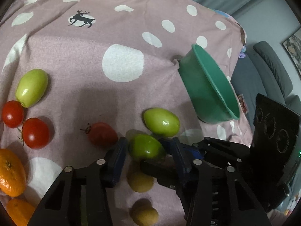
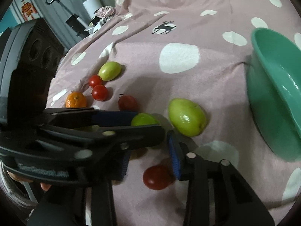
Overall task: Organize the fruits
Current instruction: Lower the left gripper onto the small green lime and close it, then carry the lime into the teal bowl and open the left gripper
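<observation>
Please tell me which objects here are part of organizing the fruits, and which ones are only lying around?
Part of the job: green fruits, one between the left gripper fingers; red tomatoes; oranges; yellow fruits; green bowl; right gripper.

Only lying around: spotted cloth; grey sofa; black speaker.
</observation>
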A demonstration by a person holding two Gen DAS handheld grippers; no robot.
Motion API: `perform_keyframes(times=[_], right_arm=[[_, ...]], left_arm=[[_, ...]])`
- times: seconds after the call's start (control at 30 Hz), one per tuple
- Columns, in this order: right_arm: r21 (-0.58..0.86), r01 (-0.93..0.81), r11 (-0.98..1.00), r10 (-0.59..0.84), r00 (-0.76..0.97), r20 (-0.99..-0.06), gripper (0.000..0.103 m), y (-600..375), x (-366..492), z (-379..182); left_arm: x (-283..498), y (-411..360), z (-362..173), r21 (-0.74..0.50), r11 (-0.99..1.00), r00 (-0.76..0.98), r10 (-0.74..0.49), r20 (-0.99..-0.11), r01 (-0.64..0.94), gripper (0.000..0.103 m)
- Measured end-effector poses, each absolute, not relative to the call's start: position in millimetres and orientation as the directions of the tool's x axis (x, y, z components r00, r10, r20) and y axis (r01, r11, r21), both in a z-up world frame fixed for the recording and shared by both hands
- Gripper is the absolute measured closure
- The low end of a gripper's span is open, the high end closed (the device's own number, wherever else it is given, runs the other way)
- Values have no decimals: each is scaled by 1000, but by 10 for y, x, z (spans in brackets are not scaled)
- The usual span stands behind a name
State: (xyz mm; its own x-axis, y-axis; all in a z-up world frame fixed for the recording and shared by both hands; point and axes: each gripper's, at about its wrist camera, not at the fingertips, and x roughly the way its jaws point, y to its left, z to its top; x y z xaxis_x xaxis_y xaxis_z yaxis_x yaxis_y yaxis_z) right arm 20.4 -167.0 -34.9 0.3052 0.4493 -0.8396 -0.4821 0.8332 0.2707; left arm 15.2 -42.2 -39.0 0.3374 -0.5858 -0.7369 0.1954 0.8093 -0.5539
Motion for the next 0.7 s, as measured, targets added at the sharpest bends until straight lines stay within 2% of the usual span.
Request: perform_keyframes(times=[0.13, 0.37, 0.7], right_arm=[[256, -499, 828, 447, 312, -838, 68, -1650, 206, -356], [242, -502, 830, 452, 352, -819, 69, -1695, 110, -295], [183, -465, 866, 438, 530, -726, 68, -2176, 79, 344]], left_arm=[[157, -399, -401, -556, 810, 342, -585, -735, 189, 62], [98, -437, -320, -547, 810, 359, -585, -727, 211, 63], [247, -960, 359, -506, 788, 421, -615, -667, 351, 63]])
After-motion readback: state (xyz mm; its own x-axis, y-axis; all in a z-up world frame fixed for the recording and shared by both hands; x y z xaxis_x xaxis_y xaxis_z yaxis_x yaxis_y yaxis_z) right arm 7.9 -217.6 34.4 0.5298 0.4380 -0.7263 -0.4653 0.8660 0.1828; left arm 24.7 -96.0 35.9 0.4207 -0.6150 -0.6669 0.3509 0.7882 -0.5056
